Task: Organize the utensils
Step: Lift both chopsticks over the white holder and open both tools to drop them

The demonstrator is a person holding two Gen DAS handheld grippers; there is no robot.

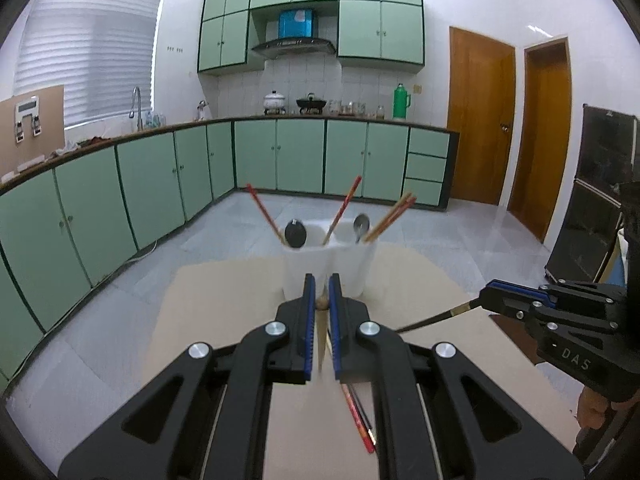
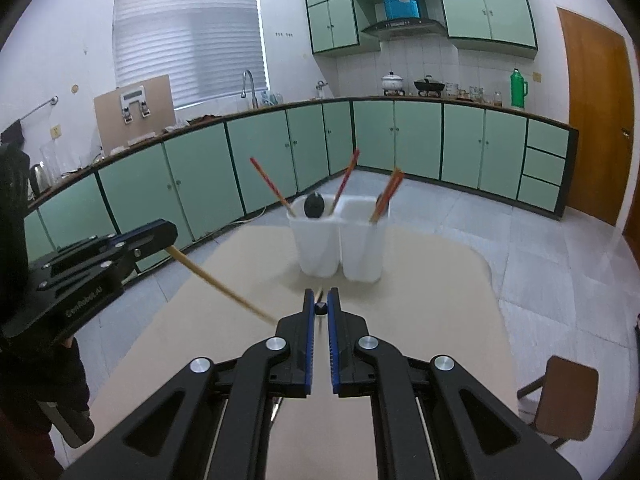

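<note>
My left gripper [image 1: 322, 284] is clenched on a pale wooden chopstick [image 2: 218, 286], and my right gripper [image 2: 321, 298] is clamped on a dark, black-tipped chopstick [image 1: 430, 320]; both are lifted clear of the beige table [image 2: 420, 320]. The white two-compartment utensil holder [image 2: 340, 240] stands near the table's far edge, with red chopsticks [image 1: 344, 210] and a black spoon [image 1: 295, 233] leaning in its left compartment and more chopsticks [image 1: 390, 218] and a metal spoon [image 1: 361, 226] in the right. Another red chopstick [image 1: 358, 416] lies on the table under my left gripper.

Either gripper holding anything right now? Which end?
Both. The left gripper is shut on a light wooden chopstick near its end; the right gripper on a dark chopstick, likewise.
</note>
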